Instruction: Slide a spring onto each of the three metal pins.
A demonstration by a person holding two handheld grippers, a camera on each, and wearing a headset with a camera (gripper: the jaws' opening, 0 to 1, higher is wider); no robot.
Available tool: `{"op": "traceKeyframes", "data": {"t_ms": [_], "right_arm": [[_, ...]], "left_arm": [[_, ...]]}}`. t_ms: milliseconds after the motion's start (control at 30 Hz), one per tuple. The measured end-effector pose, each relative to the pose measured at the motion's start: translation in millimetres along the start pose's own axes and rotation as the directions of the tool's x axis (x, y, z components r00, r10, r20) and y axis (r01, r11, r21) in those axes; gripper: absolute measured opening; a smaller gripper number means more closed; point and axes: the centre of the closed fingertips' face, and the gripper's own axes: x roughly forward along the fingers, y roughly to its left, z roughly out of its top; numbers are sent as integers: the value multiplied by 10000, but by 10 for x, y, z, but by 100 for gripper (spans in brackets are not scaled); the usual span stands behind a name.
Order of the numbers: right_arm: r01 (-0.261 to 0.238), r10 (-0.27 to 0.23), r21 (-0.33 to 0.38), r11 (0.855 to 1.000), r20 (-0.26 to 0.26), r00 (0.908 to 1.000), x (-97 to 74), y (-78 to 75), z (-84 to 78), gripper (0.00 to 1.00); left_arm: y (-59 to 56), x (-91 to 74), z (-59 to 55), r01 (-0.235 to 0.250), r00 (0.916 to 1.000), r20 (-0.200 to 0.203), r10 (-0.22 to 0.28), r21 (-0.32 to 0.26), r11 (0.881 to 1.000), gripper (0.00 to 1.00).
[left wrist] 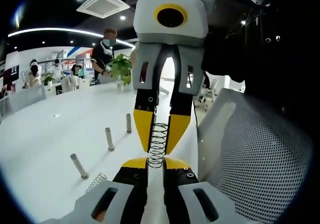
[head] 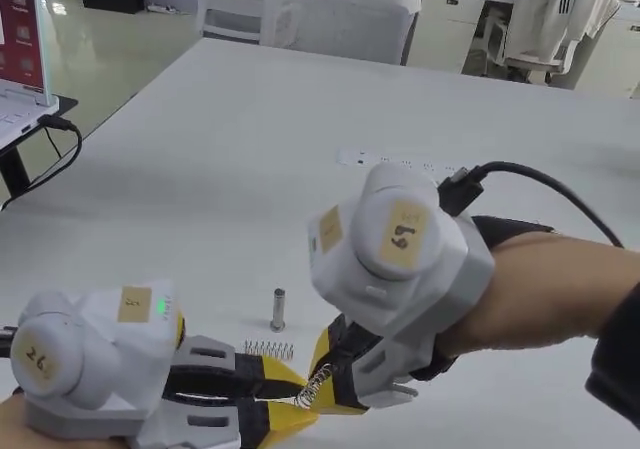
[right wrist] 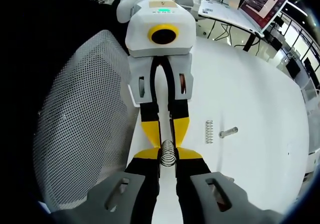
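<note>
jaw tips of the left gripper (left wrist: 156, 165) and the right gripper (right wrist: 168, 158) meet nose to nose. each looks pinched on one end of the same spring (left wrist: 158, 140), which spans the small gap between them. just beyond the tips a loose spring (head: 268, 349) lies on the table (head: 250, 149), with an upright pin (head: 278, 309) past it. best to let one gripper release so the other keeps the bore free, then line that bore over the pin's top before lowering.
</note>
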Motion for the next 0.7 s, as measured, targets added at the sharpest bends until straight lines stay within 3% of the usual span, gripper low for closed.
{"op": "traceKeyframes", "data": {"t_ms": [400,700], "right_arm": [[5,-5,-13,10000,-12,10000,1,4,5,9],[90,-91,-53,9999,-79,9999,-1,-22,-17,9]], "left_arm": [[-7,15,-4,4,10000,-31,-4,-38,10000,3],[10,10,-9,-103,9999,-30,103,-97,9999,10]]}}
